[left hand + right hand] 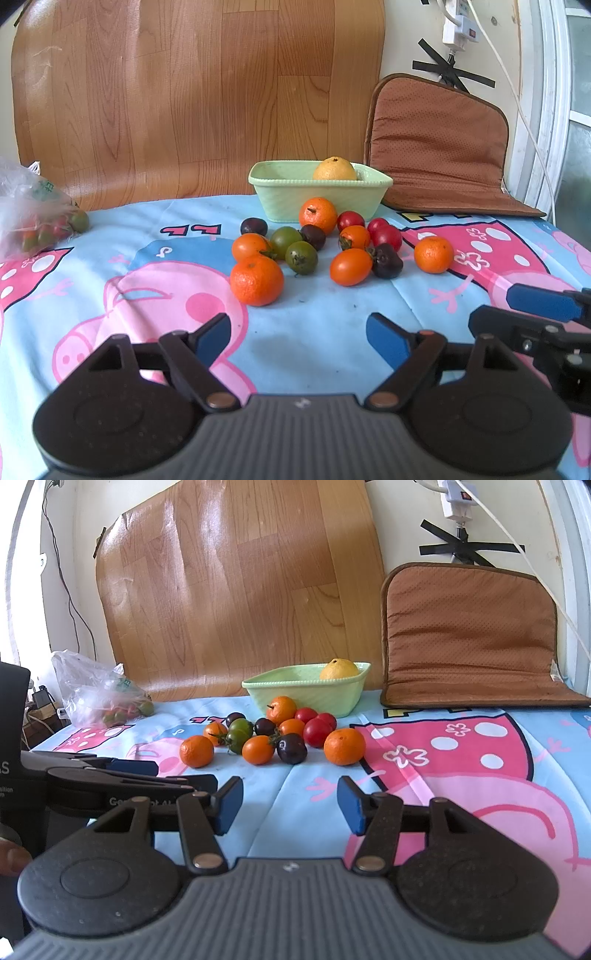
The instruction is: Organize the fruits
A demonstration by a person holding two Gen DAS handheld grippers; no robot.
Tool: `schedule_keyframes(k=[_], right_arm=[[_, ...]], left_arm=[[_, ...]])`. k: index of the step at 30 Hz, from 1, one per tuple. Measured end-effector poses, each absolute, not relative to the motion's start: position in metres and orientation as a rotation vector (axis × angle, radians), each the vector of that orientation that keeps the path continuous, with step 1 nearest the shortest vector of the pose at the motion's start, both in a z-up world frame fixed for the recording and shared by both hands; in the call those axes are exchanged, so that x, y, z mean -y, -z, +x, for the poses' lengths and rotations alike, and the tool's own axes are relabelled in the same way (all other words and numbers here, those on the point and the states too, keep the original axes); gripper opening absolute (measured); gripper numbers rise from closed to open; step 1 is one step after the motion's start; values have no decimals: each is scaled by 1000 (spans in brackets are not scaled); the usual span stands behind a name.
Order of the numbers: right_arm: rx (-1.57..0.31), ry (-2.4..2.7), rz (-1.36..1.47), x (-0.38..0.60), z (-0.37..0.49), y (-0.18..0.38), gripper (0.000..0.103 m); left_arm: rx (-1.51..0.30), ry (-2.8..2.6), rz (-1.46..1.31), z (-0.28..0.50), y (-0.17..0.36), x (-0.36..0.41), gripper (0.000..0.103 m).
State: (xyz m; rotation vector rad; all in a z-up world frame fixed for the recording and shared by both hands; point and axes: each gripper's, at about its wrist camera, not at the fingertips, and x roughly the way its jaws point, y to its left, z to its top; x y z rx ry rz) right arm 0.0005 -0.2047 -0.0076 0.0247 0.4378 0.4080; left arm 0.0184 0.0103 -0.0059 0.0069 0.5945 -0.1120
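Round orange tangerines (256, 280) and glossy mixed-colour tomatoes (351, 266) cluster, stems variously turned, ahead of both empty, parted grippers: left gripper (298, 338), right gripper (290, 805).

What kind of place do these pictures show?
Probably a room in a home: a cartoon-pig printed blue cloth covers the surface, a brown padded cushion leans on the wall, and a white power strip hangs above.

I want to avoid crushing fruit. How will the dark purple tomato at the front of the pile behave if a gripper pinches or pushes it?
The dark purple tomato looks round and glossy, so it will probably roll if nudged and may slip between flat pads. Its skin seems thin, so a hard pinch could split it. It touches an orange tomato, which would likely shift too.
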Motion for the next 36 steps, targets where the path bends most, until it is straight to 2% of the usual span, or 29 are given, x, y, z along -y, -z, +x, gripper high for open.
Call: schedule_keyframes(k=[21, 24, 25, 29, 32, 34, 36], right_arm=[[-475, -418, 26, 201, 3, 9, 59], [-528, -442, 46, 203, 12, 10, 56], [-547, -451, 45, 201, 16, 10, 51], [-561, -490, -21, 186, 28, 7, 42], [-519, -526, -120, 169, 36, 1, 42], [-494, -550, -194, 158, 46, -2, 42], [-476, -578, -277, 147, 56, -3, 42]], left_arm=[[-596, 130, -35, 20, 6, -19, 83], [-571, 132, -63, 20, 2, -35, 83], [-563, 122, -52, 21, 1, -40, 83], [-560, 146, -61, 33, -5, -54, 77], [-560, 164, 1, 43, -4, -50, 75], [-578, 182, 33, 51, -2, -45, 68], [-604, 187, 55, 58, 2, -42, 67]])
